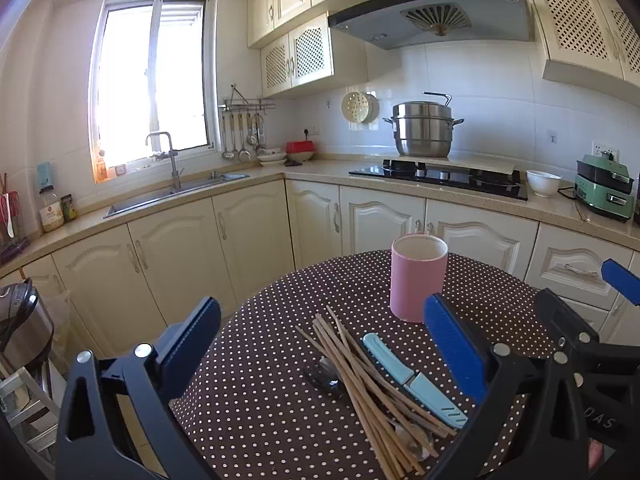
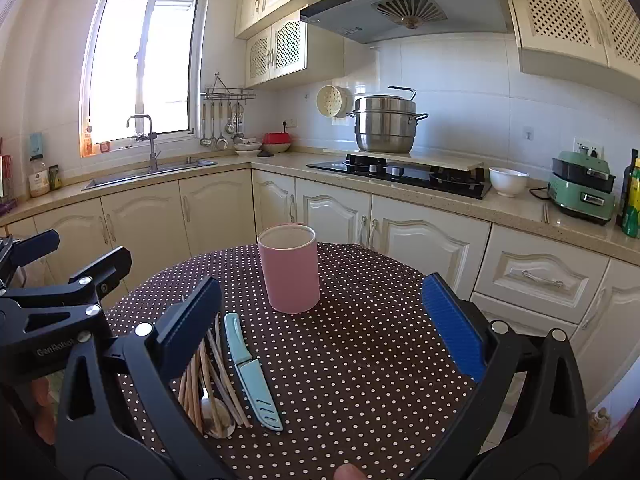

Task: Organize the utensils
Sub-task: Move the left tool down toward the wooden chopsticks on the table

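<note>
A pink cylindrical holder stands upright and empty on the round polka-dot table; it also shows in the right wrist view. In front of it lies a pile of wooden chopsticks, a light-blue sheathed knife and metal spoons. In the right wrist view the knife, chopsticks and a spoon lie left of centre. My left gripper is open and empty above the pile. My right gripper is open and empty, over the table right of the knife.
Kitchen counter behind the table holds a sink, a black hob with a steel steamer pot, a white bowl and a green appliance. Cream cabinets stand close behind the table.
</note>
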Available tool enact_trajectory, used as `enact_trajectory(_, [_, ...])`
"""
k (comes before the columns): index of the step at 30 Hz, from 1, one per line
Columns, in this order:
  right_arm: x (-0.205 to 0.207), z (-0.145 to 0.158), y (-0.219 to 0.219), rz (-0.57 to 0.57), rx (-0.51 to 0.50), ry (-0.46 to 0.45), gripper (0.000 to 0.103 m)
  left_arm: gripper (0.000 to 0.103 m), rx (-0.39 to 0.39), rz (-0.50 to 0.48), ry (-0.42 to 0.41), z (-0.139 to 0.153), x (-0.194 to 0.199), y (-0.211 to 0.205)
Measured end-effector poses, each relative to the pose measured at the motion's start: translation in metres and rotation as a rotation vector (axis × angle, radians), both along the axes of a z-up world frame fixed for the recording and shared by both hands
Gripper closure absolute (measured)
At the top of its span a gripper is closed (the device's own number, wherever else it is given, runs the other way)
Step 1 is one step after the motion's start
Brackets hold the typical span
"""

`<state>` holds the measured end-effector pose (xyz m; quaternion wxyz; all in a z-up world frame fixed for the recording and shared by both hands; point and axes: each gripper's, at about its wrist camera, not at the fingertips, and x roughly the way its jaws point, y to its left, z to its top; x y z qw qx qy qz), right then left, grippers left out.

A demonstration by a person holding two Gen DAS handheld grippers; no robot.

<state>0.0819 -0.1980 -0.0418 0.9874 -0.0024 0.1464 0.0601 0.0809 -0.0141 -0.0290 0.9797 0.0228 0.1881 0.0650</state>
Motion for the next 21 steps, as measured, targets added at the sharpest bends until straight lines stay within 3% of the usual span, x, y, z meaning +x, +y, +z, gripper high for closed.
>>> enact_trajectory(11, [-0.012, -0.008, 0.029, -0.027, -0.030, 0.008, 0.005, 0.004, 0.050, -0.050, -0.005, -0.008, -0.003, 0.023])
enact_trajectory(21, [0.004, -0.017, 0.055, -0.069, -0.118, 0.056, 0.005, 0.004, 0.017, -0.051, 0.095, -0.026, 0.020, 0.043])
